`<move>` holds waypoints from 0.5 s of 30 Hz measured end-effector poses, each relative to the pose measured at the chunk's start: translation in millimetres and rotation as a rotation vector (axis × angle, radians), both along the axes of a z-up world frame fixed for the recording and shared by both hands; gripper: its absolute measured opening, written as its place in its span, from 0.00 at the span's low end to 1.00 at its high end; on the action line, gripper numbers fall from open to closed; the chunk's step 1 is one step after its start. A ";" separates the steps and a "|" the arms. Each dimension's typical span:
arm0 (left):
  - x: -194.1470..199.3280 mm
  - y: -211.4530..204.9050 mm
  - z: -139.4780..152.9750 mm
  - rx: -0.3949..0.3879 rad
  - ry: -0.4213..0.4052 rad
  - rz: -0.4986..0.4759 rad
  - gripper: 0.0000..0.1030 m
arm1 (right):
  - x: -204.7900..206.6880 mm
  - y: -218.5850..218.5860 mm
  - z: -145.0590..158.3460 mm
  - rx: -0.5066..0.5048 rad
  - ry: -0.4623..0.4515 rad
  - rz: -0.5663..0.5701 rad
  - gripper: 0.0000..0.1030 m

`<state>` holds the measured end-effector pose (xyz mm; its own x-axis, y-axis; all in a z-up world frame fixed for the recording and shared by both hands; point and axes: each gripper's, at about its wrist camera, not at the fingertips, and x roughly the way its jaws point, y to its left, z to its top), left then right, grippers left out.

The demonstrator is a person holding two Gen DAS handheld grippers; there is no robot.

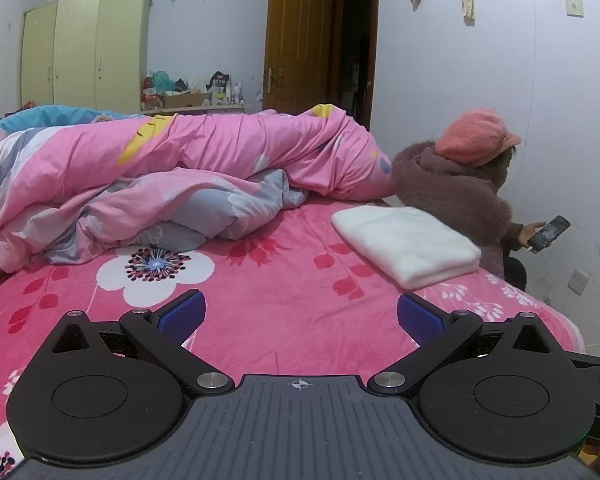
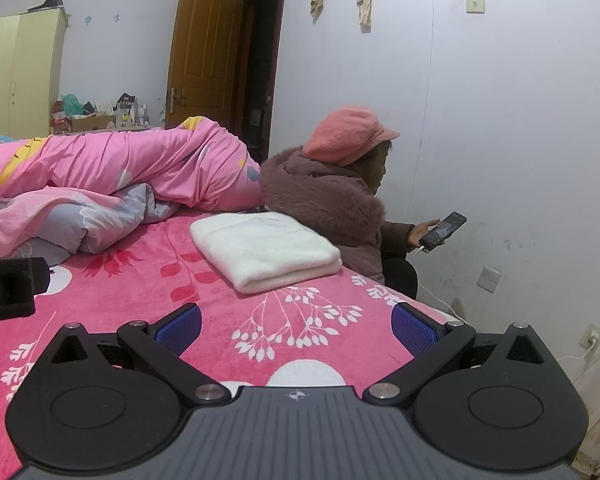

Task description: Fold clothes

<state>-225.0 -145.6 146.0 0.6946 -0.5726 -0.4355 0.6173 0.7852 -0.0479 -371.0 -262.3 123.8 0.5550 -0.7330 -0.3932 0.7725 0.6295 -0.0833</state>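
Bedroom: pale walls, brown wooden door [image 1: 298, 36], bed under a pink floral fleece bedspread [image 1: 284, 304]. Item: white fluffy folded garment [image 1: 406, 244], flat on the bedspread at one o'clock of the left gripper [image 1: 301, 318], eleven o'clock of the right gripper [image 2: 296, 322]. Appears light, soft, limp; best pinched at a near corner or edge. Both grippers: jaws wide, empty. Crumpled pink-and-grey quilt [image 1: 160, 184] at ten o'clock. Seated person in a pink hat [image 2: 350, 136] beside the bed.

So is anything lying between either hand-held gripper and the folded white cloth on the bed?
Nothing visible. Only bare floral bedsheet lies between the open right hand-held gripper, the open left hand-held gripper and the folded white cloth. The pink quilt sits off to the left.
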 end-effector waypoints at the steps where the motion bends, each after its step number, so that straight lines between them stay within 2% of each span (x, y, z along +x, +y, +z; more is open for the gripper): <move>1: 0.0 0.2 -0.1 0.000 0.000 0.000 1.00 | -0.2 -0.2 0.0 0.001 -0.001 -0.001 1.00; 15: 1.8 0.5 0.5 0.000 0.004 0.003 1.00 | -0.1 -1.8 -0.5 0.006 -0.006 -0.005 1.00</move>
